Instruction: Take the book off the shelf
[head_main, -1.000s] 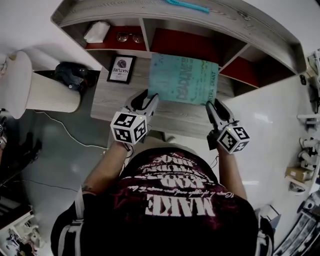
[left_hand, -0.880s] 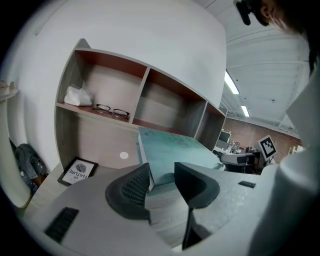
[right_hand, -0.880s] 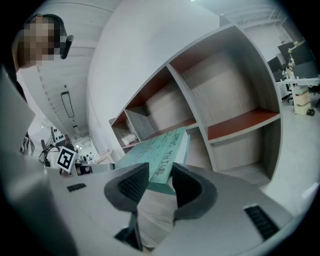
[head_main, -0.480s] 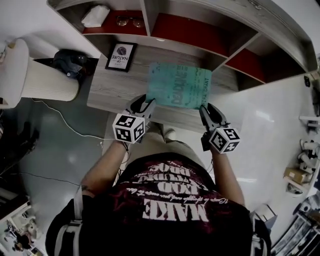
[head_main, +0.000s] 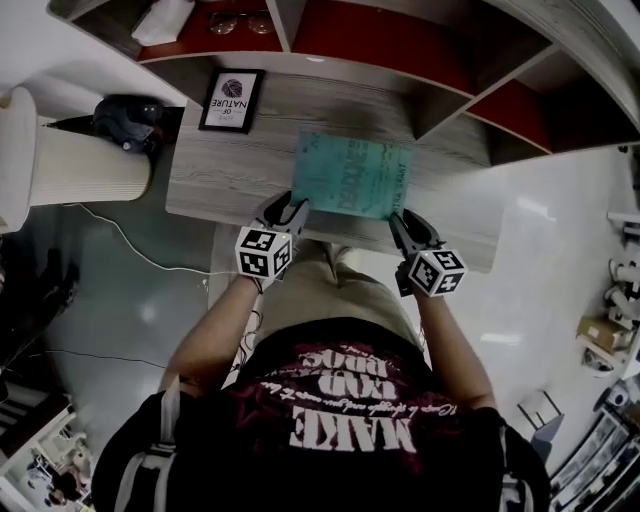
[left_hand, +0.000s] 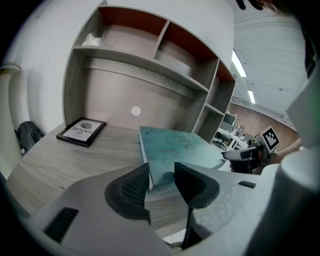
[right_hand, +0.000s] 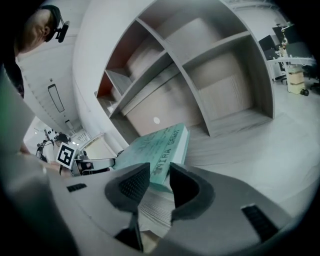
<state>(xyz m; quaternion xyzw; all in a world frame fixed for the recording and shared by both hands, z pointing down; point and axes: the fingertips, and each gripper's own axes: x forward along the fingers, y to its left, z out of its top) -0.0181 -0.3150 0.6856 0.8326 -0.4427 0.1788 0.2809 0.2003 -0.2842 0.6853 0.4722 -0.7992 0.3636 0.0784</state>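
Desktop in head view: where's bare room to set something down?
Grey wood-grain desktop: the widest bare patch is at the left, bordered by the black-framed picture, the teal book and the front edge. A smaller patch lies right of the book, below the slanted shelf divider. A bare strip runs behind the book. Centre front is crowded.

Hidden, cropped and unreadable parts of the scene.
Head view: the top edge cuts off the shelf (head_main: 445, 100), leaving the glasses (head_main: 235, 17) and white cloth (head_main: 160, 18) on it only partly in frame; the person's torso (head_main: 340, 420) hides much of the floor (head_main: 110, 300); lettering on the book (head_main: 352, 175) is too blurred to read. Left gripper view: the left gripper (left_hand: 161, 184) covers the book's near corner.
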